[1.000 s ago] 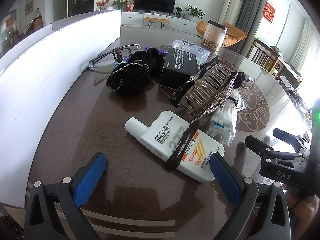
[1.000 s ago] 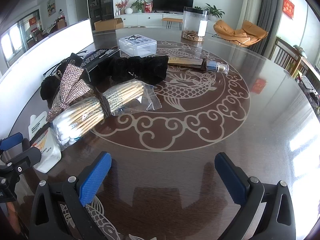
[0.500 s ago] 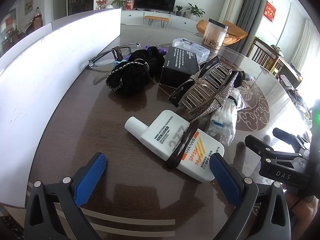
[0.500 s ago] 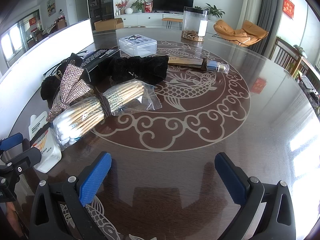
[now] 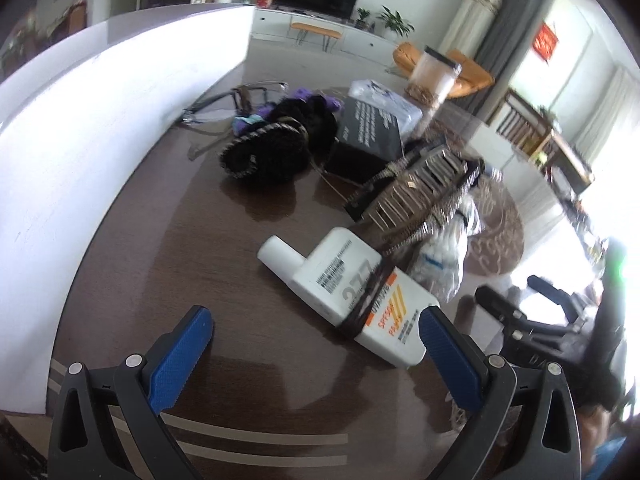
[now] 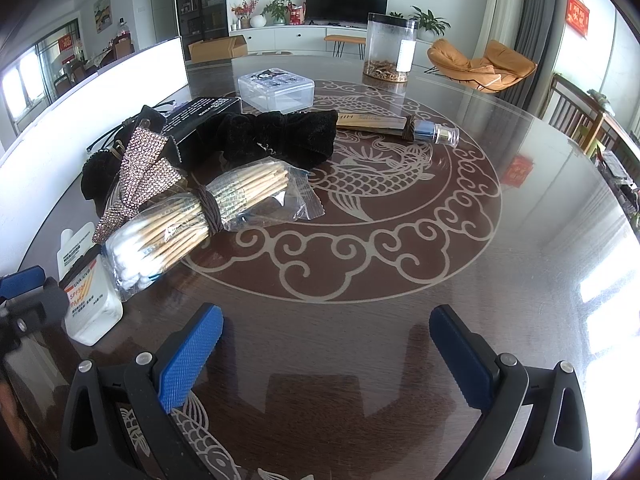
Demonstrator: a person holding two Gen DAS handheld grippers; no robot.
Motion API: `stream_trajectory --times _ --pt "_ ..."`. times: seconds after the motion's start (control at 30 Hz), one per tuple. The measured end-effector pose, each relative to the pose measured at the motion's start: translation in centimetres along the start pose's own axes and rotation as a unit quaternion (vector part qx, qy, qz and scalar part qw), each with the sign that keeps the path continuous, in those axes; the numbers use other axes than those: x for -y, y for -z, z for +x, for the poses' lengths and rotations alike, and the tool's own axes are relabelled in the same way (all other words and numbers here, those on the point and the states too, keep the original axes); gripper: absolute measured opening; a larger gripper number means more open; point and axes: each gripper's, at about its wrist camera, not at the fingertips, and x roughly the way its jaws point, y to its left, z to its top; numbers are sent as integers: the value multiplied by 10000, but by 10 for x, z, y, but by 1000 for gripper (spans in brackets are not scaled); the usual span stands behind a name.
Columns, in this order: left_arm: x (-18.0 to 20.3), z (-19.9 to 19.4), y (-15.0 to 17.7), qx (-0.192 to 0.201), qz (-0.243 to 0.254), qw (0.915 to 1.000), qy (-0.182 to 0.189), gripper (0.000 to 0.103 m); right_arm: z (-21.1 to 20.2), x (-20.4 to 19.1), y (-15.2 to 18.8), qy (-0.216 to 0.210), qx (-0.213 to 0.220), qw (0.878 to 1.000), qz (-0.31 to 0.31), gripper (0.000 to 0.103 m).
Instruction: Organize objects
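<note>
A white sunscreen bottle (image 5: pixel 348 292) with a dark hair band around it lies on the brown table, just ahead of my open, empty left gripper (image 5: pixel 314 336); its base is beside the right finger. It also shows in the right wrist view (image 6: pixel 86 300). A rhinestone hair claw (image 5: pixel 420 192) lies behind it. A bag of cotton swabs (image 6: pixel 192 220) tied with a band lies left of my open, empty right gripper (image 6: pixel 326 340), which hovers over the table.
A black hair scrunchie (image 5: pixel 268 152), glasses (image 5: pixel 224 100), a black box (image 5: pixel 370 132) and a clear plastic box (image 6: pixel 276 86) lie further back. A black velvet bow (image 6: pixel 280 138), a small vial (image 6: pixel 400 126) and a clear jar (image 6: pixel 390 50) lie beyond. A white board (image 5: pixel 100 128) stands at the left.
The left wrist view has tilted and shifted slightly, with motion blur. The right gripper has not moved. No object has moved.
</note>
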Motion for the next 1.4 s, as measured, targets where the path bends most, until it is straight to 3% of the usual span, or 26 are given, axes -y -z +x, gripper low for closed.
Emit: stream_trajectory --times 0.1,0.33,1.4 --pt "-3 -8 -2 197 -63 9998 49 103 0 0 0 -5 1 10000 1 103" --pt "13 -19 -2 497 322 9982 56 103 0 0 0 -2 -2 10000 3 103" --pt "6 -20 -2 483 267 9985 9 103 0 0 0 4 -10 10000 7 103"
